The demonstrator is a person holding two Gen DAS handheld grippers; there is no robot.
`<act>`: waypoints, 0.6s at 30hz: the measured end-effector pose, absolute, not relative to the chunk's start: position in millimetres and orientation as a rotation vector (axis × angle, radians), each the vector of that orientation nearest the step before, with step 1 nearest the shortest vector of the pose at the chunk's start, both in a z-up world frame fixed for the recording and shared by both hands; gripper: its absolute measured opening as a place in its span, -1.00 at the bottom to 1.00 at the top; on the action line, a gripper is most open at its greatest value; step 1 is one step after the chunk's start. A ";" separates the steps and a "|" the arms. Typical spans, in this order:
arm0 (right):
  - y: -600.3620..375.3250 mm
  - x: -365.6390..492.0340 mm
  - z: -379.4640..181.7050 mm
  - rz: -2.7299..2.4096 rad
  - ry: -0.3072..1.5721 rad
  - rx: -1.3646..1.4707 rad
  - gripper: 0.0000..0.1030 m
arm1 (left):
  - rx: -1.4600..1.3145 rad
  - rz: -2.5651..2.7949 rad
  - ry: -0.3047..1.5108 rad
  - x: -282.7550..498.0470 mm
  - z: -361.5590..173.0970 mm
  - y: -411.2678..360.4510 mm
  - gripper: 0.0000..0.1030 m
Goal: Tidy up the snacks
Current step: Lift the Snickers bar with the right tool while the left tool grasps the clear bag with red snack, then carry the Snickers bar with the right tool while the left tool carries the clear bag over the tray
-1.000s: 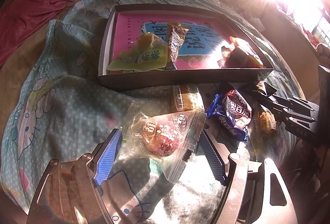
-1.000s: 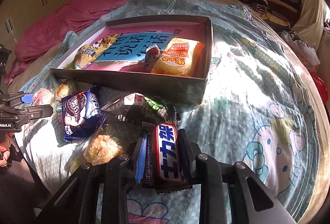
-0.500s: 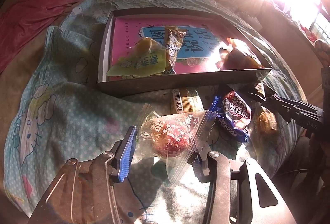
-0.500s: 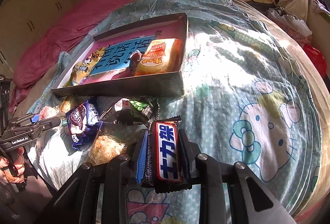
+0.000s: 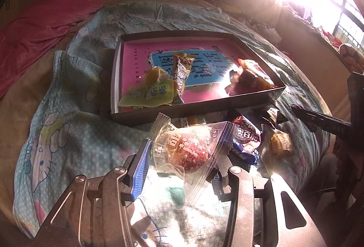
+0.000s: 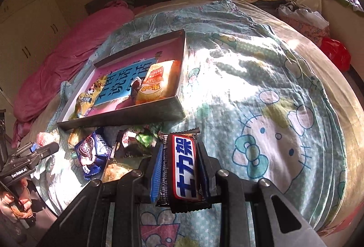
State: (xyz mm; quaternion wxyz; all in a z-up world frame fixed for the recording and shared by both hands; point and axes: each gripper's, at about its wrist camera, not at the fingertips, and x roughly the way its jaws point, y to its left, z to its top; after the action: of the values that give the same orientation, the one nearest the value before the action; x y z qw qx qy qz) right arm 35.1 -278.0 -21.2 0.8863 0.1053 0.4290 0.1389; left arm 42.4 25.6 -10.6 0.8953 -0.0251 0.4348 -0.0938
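Two handheld tools over a bed spread with a cartoon-cat bedsheet [image 6: 261, 92], each already carrying a snack. Left tool [image 5: 179, 167] closed on a clear-wrapped red round pastry [image 5: 188, 149], gripped across its crinkly wrapper and raised off the bedding, likely to carry it over the wall of the shallow box [image 5: 227, 103] just ahead. Right tool [image 6: 179, 169] clamped tight on a chocolate bar [image 6: 184, 169], held lengthwise between the blue pads so the label faces up, also clear of the bedding and pointing toward the same box [image 6: 127, 118]. Inside the box: a yellow-green packet [image 5: 145, 94], a gold-wrapped stick [image 5: 180, 69], an orange chip bag [image 6: 157, 80]. Still loose on the bedding along the box's near wall: a blue cookie pack [image 6: 91, 153], a green-wrapped snack [image 6: 145, 137] and a few smaller packets, seemingly awaiting pickup. Strong sun glare from the window, washing out part of the left view.
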 end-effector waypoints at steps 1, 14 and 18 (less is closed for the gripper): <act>-280.9 35.1 -18.9 0.288 0.879 0.242 -0.44 | -0.052 -0.195 0.900 42.1 -9.9 25.8 -0.06; -264.7 34.3 2.5 0.328 0.810 0.228 -0.44 | -0.046 -0.191 0.869 37.8 -1.9 27.1 -0.06; -251.0 35.9 7.7 0.361 0.797 0.213 -0.44 | -0.055 -0.181 0.855 39.6 0.8 30.5 -0.06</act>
State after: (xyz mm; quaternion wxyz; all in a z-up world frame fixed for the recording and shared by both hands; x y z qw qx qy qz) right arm 35.9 -251.0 7.7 0.9004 0.1028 0.3852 0.1745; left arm 39.6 30.5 0.8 0.9056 -0.0267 0.4142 -0.0876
